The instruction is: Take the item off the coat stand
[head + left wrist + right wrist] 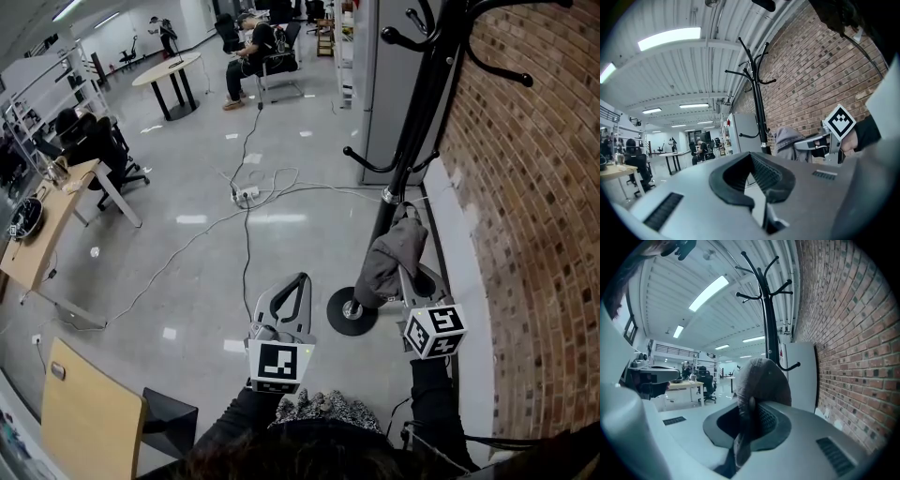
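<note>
The grey cap [386, 258] hangs low against the pole of the black coat stand [410, 141], below the lower hooks and above the round base [349, 317], close to the brick wall [530, 234]. Which peg carries it cannot be made out, since the cloth covers that spot. The right gripper [405, 277] reaches up to it with its jaws closed on the cap. In the right gripper view a fold of the cap's edge is pinched between the pads [764, 420], and the crown [761, 378] bulges above them in front of the pole. The left gripper [302, 281] is held out over the floor, well clear of the stand, its jaws drawn together at the tips with nothing between them. The cap looks light and soft. It sags and creases where it is pinched, so it should give easily and weigh almost nothing on the gripper. Cloth of this kind is not slippery or fragile, but it may catch on a hook if it is dragged sideways. A hold on the rim or the brim, as here, seems the soundest, because the double fold there gives the pads something firm, and lifting up and away from the pole should free it.
</note>
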`<action>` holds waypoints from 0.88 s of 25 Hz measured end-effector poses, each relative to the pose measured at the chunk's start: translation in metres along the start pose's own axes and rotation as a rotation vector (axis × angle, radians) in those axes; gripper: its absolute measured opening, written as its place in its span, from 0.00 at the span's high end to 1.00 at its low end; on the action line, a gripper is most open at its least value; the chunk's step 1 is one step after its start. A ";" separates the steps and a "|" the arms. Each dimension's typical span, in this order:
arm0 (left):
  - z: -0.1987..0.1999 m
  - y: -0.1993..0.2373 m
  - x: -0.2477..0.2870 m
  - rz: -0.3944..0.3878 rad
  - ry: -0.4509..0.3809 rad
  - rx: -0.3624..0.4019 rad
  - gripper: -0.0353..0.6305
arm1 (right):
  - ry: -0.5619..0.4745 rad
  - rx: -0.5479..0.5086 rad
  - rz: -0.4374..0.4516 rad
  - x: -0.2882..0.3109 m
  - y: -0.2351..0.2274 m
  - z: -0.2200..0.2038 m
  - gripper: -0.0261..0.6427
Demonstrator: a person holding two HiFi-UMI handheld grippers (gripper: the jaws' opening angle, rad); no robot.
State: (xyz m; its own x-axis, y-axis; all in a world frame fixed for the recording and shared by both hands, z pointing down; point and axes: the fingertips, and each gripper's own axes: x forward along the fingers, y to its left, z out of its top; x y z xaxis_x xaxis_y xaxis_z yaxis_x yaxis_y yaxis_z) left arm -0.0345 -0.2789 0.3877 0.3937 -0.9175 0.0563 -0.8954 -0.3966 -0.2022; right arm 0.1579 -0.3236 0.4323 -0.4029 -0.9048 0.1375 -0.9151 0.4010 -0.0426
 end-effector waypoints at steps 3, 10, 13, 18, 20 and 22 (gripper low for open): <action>0.002 -0.001 -0.006 -0.003 -0.005 0.001 0.94 | -0.020 -0.006 -0.003 -0.010 0.003 0.009 0.92; 0.009 -0.011 -0.013 -0.024 -0.018 0.003 0.94 | -0.063 -0.033 -0.017 -0.041 0.007 0.036 0.92; 0.012 -0.015 -0.017 -0.038 -0.026 0.004 0.94 | -0.081 -0.076 -0.040 -0.059 0.007 0.046 0.92; 0.012 -0.023 -0.024 -0.063 -0.031 0.003 0.94 | -0.098 -0.086 -0.079 -0.091 0.001 0.054 0.92; 0.012 -0.025 -0.027 -0.069 -0.033 0.004 0.94 | -0.104 -0.086 -0.093 -0.104 -0.001 0.057 0.92; 0.014 -0.027 -0.031 -0.075 -0.037 0.007 0.94 | -0.100 -0.079 -0.113 -0.117 -0.004 0.056 0.92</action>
State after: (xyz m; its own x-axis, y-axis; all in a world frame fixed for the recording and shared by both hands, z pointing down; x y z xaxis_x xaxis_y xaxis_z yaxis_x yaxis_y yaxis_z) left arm -0.0195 -0.2393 0.3781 0.4671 -0.8835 0.0353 -0.8618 -0.4639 -0.2052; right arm 0.2078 -0.2275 0.3612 -0.3009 -0.9529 0.0375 -0.9521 0.3024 0.0456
